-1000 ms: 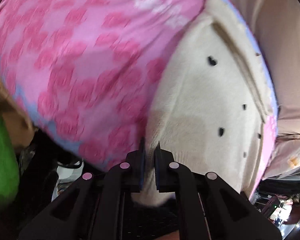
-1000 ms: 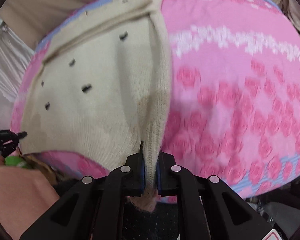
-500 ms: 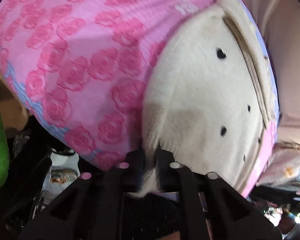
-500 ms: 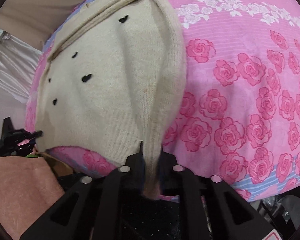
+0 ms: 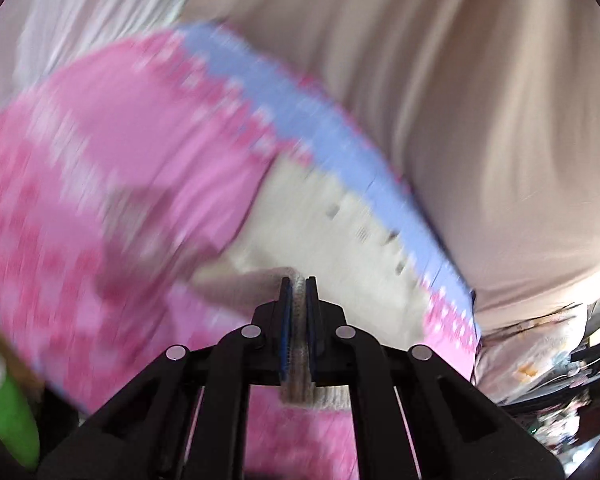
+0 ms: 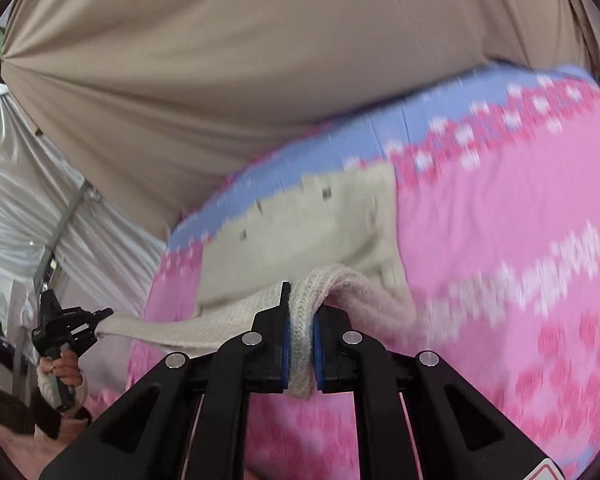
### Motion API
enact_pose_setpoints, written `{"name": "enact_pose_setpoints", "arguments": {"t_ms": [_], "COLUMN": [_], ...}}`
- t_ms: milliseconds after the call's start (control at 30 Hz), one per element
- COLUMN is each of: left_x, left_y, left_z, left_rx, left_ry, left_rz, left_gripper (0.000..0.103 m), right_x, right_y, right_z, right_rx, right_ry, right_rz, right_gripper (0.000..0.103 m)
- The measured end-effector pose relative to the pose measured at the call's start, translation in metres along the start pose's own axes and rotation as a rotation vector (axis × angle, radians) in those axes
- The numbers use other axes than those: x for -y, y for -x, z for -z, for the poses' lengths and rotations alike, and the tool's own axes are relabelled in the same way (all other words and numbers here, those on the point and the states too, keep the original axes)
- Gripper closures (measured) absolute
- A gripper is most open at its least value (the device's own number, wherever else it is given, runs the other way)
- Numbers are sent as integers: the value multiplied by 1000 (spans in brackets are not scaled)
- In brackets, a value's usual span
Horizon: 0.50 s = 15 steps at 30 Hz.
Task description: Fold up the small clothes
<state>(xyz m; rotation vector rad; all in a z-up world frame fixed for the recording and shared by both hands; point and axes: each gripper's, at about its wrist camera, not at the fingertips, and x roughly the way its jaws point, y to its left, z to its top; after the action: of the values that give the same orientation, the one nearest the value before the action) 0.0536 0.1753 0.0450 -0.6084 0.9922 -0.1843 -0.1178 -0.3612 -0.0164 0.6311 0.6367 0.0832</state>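
Note:
A cream knitted garment (image 6: 300,224) with small dark marks lies on a pink rose-print sheet (image 6: 500,240) near its blue border. My right gripper (image 6: 302,300) is shut on the garment's ribbed hem, lifted off the sheet. My left gripper (image 5: 299,284) is shut on the other end of that hem; it also shows far left in the right wrist view (image 6: 96,320), with the hem stretched between the two. The garment (image 5: 340,232) and sheet (image 5: 100,200) are blurred in the left wrist view.
A beige curtain (image 6: 220,80) hangs behind the bed, with white drapes (image 6: 32,184) at the left. A green object (image 5: 4,408) is at the lower left of the left wrist view, and clutter (image 5: 560,360) at the right.
Both grippers have lifted the hem up and forward toward the far blue border. The garment is now doubling over itself, and the curtain has come into view.

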Motion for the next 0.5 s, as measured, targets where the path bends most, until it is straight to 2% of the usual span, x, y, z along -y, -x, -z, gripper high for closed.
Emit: {"name": "enact_pose_setpoints", "arguments": {"t_ms": [100, 200, 267, 300, 367, 400, 433, 467, 500], "left_x": [31, 49, 51, 49, 44, 40, 36, 35, 31], "left_y": [-21, -59, -100, -120, -159, -172, -181, -184, -189], "left_z": [-39, -80, -106, -114, -120, -117, -110, -103, -94], "left_rx": [72, 134, 132, 128, 92, 60, 25, 3, -13], "left_ry": [-79, -89, -56, -38, -32, -34, -43, -58, -83], "left_rz": [-47, -124, -165, -188, -244, -259, -232, -211, -207], "left_gripper": [98, 100, 98, 94, 90, 85, 74, 65, 49], "right_x": [5, 23, 41, 50, 60, 62, 63, 62, 63], "right_y": [-37, -87, -130, -148, -167, -168, -167, -164, -163], "right_z": [-49, -84, -97, -103, -106, -105, -102, -97, -92], "right_rx": [26, 3, -32, -56, -82, -77, -64, -54, -54], "right_ry": [-33, -96, -147, -167, -193, -206, -209, -194, -176], "right_rz": [8, 37, 80, 126, 200, 182, 157, 150, 159], "right_gripper": [95, 91, 89, 89, 88, 86, 83, 76, 67]}}
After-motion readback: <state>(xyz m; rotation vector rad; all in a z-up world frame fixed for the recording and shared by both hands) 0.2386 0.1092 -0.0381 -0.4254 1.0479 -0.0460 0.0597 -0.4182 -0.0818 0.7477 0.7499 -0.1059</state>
